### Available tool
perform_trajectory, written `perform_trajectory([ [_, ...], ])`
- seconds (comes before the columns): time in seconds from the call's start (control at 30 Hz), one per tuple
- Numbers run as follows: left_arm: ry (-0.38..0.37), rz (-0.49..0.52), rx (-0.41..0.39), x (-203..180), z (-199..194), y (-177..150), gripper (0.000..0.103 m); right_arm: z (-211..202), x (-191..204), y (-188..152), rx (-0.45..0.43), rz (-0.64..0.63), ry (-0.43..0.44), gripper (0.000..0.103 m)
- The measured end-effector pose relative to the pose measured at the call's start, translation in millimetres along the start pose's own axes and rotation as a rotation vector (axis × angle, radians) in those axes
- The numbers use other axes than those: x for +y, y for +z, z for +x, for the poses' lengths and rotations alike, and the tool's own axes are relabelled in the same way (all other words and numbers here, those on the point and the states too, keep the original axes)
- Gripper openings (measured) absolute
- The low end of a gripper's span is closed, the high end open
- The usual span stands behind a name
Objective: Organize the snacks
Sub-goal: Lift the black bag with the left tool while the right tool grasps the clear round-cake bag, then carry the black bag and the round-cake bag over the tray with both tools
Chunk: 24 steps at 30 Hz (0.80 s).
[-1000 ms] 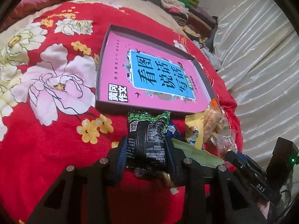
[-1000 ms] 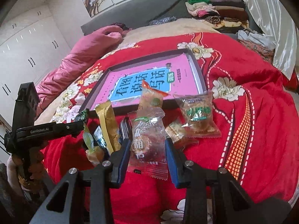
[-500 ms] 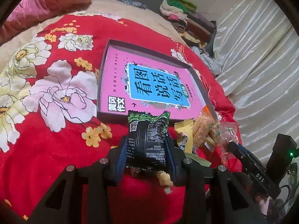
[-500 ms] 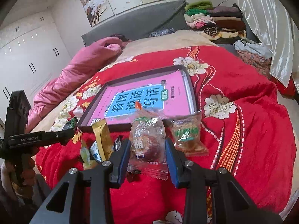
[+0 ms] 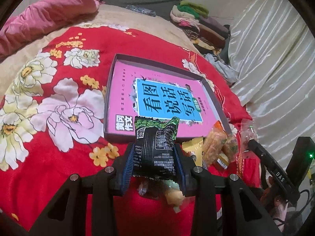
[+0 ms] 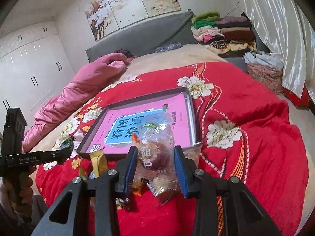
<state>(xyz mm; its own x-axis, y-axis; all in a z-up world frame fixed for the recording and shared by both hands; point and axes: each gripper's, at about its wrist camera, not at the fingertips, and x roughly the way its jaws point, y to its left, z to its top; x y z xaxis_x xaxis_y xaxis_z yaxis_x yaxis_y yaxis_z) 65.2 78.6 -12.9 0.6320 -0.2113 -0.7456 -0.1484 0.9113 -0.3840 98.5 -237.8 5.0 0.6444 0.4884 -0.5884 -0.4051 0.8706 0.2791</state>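
Snacks on a red floral quilt [image 5: 59,157], two of them lifted by the grippers. Left gripper [image 5: 154,157]: fingers narrow, clamped on a black packet [image 5: 155,149] with a green top edge, held upright above the quilt, in front of the tray's near edge. Right gripper [image 6: 155,163]: fingers narrow, clamped on a clear packet [image 6: 155,149] containing a round brown snack, likewise held up in front of the tray. Tray [image 5: 110,98]: shallow, dark-rimmed, flat on the quilt, holding a pink book [image 5: 126,90] with a blue title panel. Loose snacks lie on the quilt just beside the tray's near edge: a yellow packet [image 5: 194,147] and an orange packet [image 5: 213,143] in the left view; the yellow packet [image 6: 99,163] also appears left of the right gripper. In the left view, the right gripper's body [image 5: 275,173] sits at the far right. Pink pillow [image 6: 88,82] and folded clothes [image 6: 220,31] lie at the head of the bed.
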Motion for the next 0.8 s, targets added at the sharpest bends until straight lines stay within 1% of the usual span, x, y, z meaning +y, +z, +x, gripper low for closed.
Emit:
perform_trajectory([
  [0.33, 0.048, 0.013, -0.018, -4, 7, 9, 0.040, 9, -11, 12, -0.038, 0.000, -0.022, 0.038],
  [0.57, 0.071, 0.019, -0.031, -4, 12, 17, 0.040, 18, -13, 16, -0.040, -0.009, -0.020, 0.038],
  [0.8, 0.088, 0.025, -0.028, -5, 20, 22, 0.040, 27, -17, 20, -0.043, -0.009, -0.040, 0.038],
])
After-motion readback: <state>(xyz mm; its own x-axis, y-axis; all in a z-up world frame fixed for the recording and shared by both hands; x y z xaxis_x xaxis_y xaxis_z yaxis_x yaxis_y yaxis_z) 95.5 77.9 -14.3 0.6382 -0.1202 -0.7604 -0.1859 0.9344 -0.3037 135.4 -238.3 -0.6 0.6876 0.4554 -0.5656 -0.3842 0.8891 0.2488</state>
